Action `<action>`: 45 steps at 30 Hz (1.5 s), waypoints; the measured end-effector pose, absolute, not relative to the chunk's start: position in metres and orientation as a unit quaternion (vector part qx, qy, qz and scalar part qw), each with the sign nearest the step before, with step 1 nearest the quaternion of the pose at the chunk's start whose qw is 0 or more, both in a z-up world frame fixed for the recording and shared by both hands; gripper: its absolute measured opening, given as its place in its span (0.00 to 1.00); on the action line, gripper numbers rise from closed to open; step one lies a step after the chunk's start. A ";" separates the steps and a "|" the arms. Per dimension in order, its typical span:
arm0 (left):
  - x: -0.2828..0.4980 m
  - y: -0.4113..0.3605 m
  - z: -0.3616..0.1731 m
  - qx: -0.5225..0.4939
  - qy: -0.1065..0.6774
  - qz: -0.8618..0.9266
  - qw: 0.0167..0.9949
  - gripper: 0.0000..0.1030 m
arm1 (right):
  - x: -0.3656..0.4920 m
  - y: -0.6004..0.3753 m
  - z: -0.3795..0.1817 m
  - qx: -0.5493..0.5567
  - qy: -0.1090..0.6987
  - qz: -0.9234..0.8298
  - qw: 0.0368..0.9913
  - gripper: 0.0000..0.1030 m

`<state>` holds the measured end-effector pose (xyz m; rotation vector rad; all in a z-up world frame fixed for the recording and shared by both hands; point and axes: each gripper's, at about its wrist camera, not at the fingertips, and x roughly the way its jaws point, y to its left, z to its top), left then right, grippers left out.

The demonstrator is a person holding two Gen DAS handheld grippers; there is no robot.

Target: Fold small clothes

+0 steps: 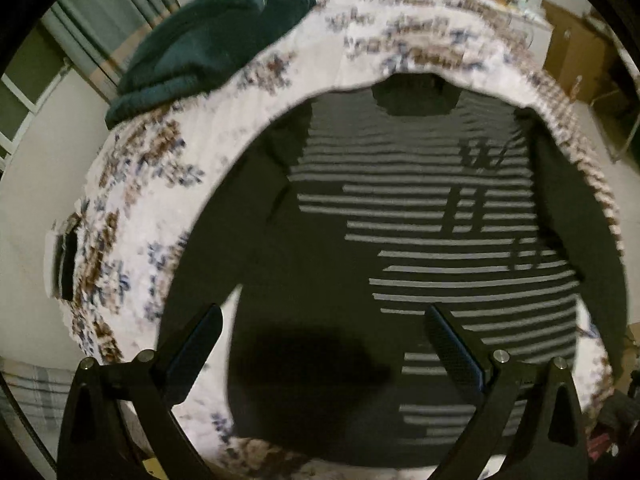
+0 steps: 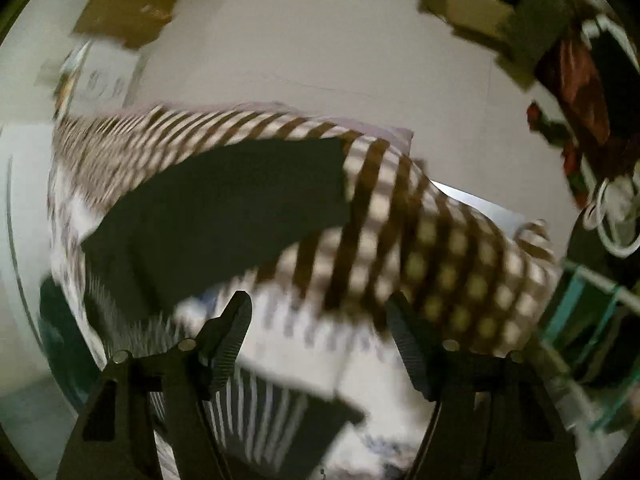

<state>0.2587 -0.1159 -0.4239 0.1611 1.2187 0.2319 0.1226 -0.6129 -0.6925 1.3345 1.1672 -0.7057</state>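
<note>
While both jaws hang spread and empty over the striped sweater (image 1: 420, 216), pinch its sleeve (image 2: 224, 208), seemingly blurred, at the cuff.

The dark striped sweater (image 1: 420, 216) is looking like soft matt knit cloth, lying on a floral bedspread (image 1: 132, 184) that's looking like quilted cotton. The teal blanket (image 1: 208, 36) is looking fuzzy. Both grippers' fingers (image 1: 452, 344) are showing matt black plastic with ribbed pads (image 2: 230, 344) and shiny metal pins.
</note>
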 end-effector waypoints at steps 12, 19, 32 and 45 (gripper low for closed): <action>0.304 -0.133 -0.528 0.042 0.602 0.109 0.790 1.00 | 0.140 -0.617 -0.742 0.606 0.405 -0.374 0.574 0.58; 0.312 -0.123 -0.533 0.021 0.603 0.103 0.791 1.00 | 0.136 -0.611 -0.718 0.568 0.404 -0.387 0.604 0.31; 0.318 -0.101 -0.543 0.026 0.604 0.103 0.790 1.00 | 0.136 -0.624 -0.721 0.636 0.328 -0.374 0.589 0.17; 0.328 -0.036 -0.525 0.009 0.571 0.157 0.806 1.00 | 0.337 -0.491 -0.511 0.375 0.387 -0.190 0.821 0.05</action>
